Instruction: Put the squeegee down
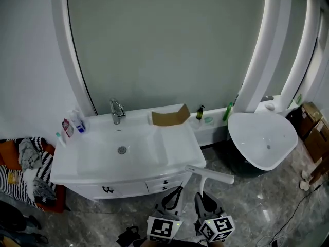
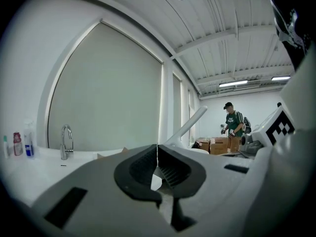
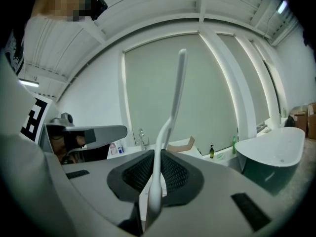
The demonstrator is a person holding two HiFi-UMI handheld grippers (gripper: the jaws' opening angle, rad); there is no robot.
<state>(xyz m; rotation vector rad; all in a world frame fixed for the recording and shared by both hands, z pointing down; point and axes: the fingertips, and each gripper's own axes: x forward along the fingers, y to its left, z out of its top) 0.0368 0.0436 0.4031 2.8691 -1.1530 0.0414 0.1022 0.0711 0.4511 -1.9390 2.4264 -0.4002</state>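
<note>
**Squeegee clamped low on its handle, beside the desk corner**

Nearest, the left tongs (image 1: 174, 195) are closed together with nothing between them. The right tongs (image 1: 204, 199) are clamped on the thin white handle of the squeegee (image 1: 209, 174), which is held upright above the floor (image 1: 247, 210), its crossbar just off the front right corner of the desk (image 1: 175, 148).

Because the handle is gripped near its lower end, a swing or twist in the tongs is judged likely if the move is made quickly. The crossbar could also be knocked against the desk corner. If the squeegee is set too near the front edge, a fall to the floor is possible.

Open room is offered by the flat part to the right of the basin. Farther back, the space is narrowed by the folded cardboard (image 1: 169, 116), the faucet (image 1: 116, 110) and a dark bottle (image 1: 199, 112). The white bathtub (image 1: 262, 138) bounds the right side.
</note>
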